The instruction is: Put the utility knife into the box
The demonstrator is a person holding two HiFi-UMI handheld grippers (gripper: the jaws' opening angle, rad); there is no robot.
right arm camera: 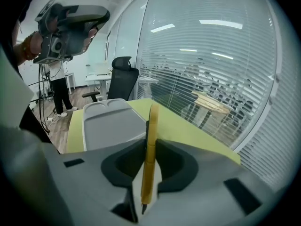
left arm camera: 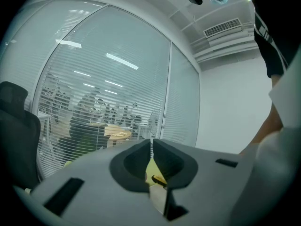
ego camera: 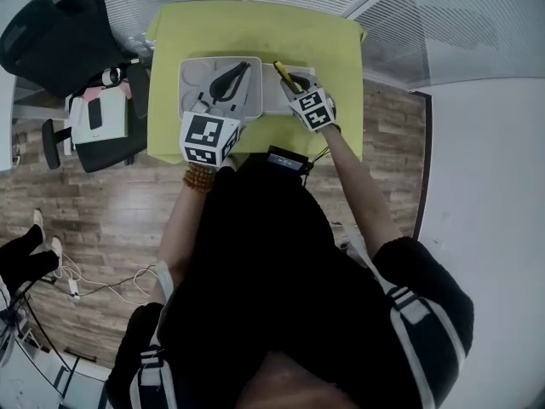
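Gripping the knife [right arm camera: 150,164] across its thin yellow body, the right tongs [right arm camera: 151,147] hold it in line with the jaws, probably so that it can be lowered lengthwise. The knife is in the air over the counter [right arm camera: 197,135], close beside the open grey box [right arm camera: 110,124] and not yet inside it. The left tongs [left arm camera: 151,146] are closed on nothing and held level over the box, likely standing by to steady it.

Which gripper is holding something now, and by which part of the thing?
The right gripper grips the yellow utility knife around its body's middle; the left gripper holds nothing.
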